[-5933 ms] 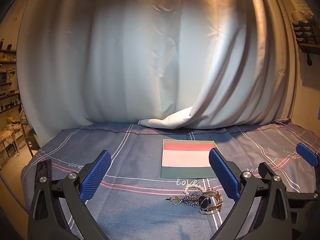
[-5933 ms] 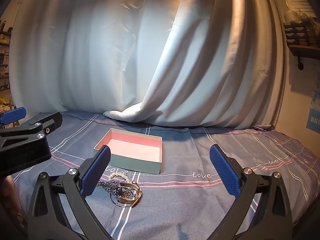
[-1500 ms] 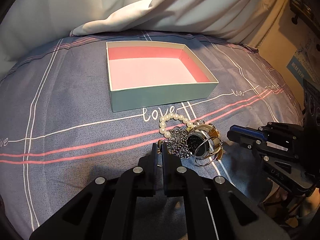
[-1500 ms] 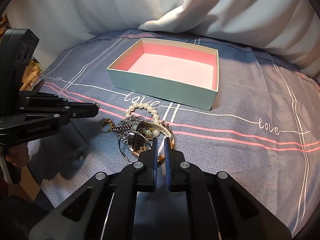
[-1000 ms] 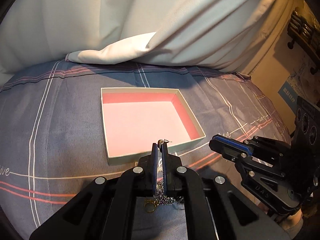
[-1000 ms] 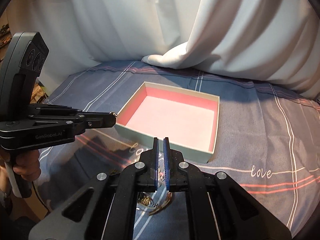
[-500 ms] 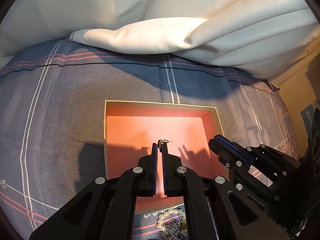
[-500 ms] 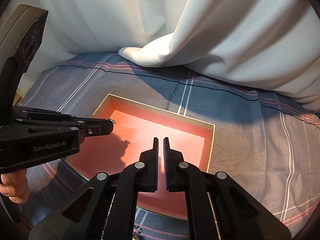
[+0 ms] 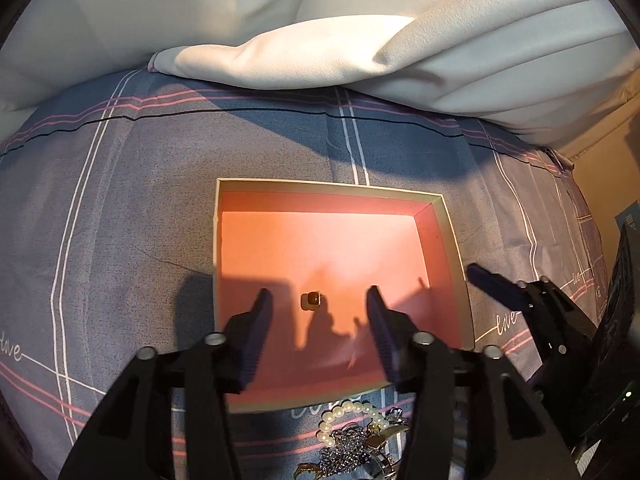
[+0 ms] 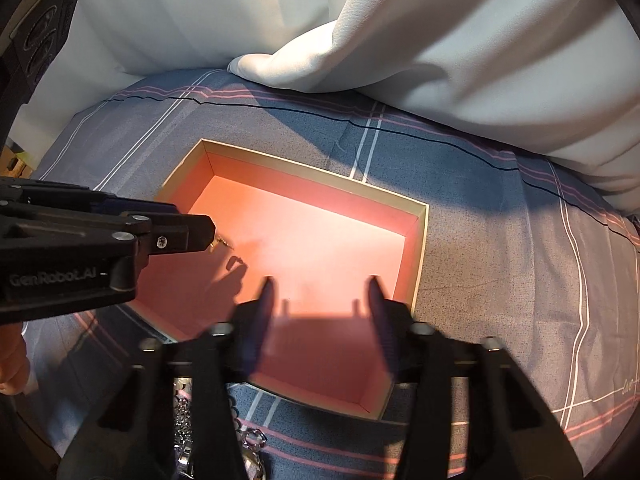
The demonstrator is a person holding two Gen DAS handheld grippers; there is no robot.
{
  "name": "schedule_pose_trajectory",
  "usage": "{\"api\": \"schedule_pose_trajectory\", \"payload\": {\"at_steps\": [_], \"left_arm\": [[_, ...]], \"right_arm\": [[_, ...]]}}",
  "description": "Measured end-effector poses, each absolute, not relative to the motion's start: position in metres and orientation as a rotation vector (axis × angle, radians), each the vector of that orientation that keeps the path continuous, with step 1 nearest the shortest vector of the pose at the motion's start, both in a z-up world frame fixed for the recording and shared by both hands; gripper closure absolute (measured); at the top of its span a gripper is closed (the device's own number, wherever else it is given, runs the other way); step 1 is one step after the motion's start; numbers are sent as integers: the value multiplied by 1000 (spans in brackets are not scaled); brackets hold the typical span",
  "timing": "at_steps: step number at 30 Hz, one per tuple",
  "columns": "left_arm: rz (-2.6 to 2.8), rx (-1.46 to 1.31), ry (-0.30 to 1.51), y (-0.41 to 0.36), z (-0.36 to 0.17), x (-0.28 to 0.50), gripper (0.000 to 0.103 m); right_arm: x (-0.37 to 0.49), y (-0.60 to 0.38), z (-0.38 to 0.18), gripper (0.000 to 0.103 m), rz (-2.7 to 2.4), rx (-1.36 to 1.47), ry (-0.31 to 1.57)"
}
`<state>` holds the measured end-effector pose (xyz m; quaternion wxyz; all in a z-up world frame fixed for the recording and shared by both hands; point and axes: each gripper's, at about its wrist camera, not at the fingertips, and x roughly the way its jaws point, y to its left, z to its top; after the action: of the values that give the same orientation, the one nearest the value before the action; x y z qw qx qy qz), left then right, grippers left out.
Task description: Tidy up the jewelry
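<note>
From the left wrist camera, I see my left gripper [image 9: 318, 312] poised over an open box [image 9: 450, 240] with a pink lining. Its jaws are opening, their blue pads apart. A small brown earring [image 9: 311, 300] shows between the two fingers, clear of both pads; I cannot tell whether it is falling or already on the box floor. Below the gripper, outside the box's near wall, a pile of jewelry [image 9: 354, 436] lies on the grey-blue plaid bedsheet [image 9: 120, 220]: a pearl bracelet, a sparkly chain, metal pieces. My right gripper [image 9: 496, 288] reaches in from the right edge.

From the right wrist camera, my right gripper [image 10: 320, 300] is also above the box [image 10: 420, 248], jaws opening with nothing between them. The left gripper [image 10: 208, 236] enters from the left, a small gold piece [image 10: 222, 242] at its tip. White curtain [image 10: 400, 40] drapes beyond.
</note>
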<state>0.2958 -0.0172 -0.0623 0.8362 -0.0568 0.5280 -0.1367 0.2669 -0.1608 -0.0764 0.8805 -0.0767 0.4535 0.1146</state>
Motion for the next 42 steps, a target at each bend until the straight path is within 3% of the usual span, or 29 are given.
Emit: {"api": "schedule_pose_trajectory", "payload": {"at_steps": [2, 4, 5, 9, 20, 32, 38, 42], "left_arm": [[-328, -127, 1050, -10, -46, 282, 33], [-320, -101, 984, -4, -33, 263, 11], [-309, -101, 944, 0, -28, 252, 6], [-314, -117, 890, 16, -35, 213, 6], [-380, 94, 974, 6, -124, 131, 6], [-450, 247, 975, -8, -147, 143, 18], [-448, 287, 936, -6, -146, 142, 38], [-463, 281, 914, -5, -144, 141, 57]], "right_arm": [[253, -166, -67, 6, 234, -158, 911], [235, -173, -56, 6, 233, -139, 858], [225, -176, -51, 6, 229, -127, 831], [185, -184, -50, 6, 254, -75, 788], [94, -154, -96, 6, 366, -140, 826], [98, -134, -122, 6, 359, -245, 845], [100, -121, -119, 6, 353, -309, 802], [101, -112, -116, 7, 355, -360, 757]]}}
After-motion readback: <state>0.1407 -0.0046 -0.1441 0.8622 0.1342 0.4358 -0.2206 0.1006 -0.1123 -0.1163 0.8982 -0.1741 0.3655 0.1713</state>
